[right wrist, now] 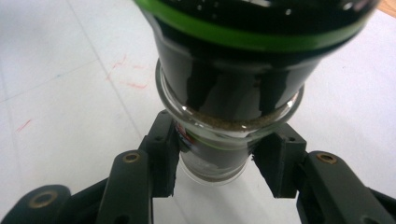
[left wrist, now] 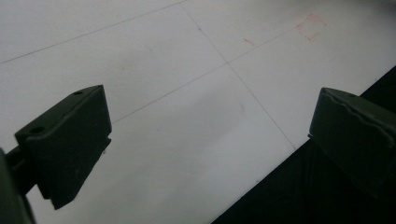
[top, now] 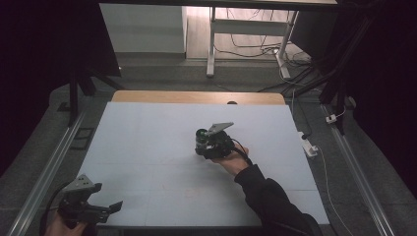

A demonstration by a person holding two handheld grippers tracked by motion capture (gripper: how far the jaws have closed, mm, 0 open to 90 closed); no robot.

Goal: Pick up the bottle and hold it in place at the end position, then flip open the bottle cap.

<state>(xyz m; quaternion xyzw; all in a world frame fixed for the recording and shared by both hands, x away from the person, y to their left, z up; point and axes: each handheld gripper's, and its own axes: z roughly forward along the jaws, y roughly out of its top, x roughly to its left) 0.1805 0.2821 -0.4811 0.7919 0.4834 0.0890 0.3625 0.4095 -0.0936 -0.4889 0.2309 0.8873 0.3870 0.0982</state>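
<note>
Two tools work over one broad white worktop (top: 162, 147), its pale surface crossed by thin seam lines and a few faint red marks, with a strip of bare wood along its far edge and dark floor around it. Beyond the far edge stand the white legs of a desk frame (top: 211, 44) with loose cables (top: 275, 49) on the floor beside it. A dark sleeve (top: 268, 199) comes in from the near right and ends in a hand that carries the right tool (top: 209, 145) near the middle of the worktop, slightly right of centre. That tool is clamped on a glass jar (right wrist: 229, 116): in the right gripper view its two black jaws press on either side of the jar's narrower lower part, and the jar widens above them into a dark body ringed by a green band. A pale grainy layer shows inside the glass at the step between the two widths. In the high view the jar (top: 201, 137) sits at the left of the right tool, green ring on top. The left tool (top: 105, 209) is at the near left corner, just over the worktop's near edge, held by a hand at the bottom of the high view. Its jaws stand wide apart with nothing between them, and the left gripper view looks past them onto bare white surface and the dark drop beyond the edge.
</note>
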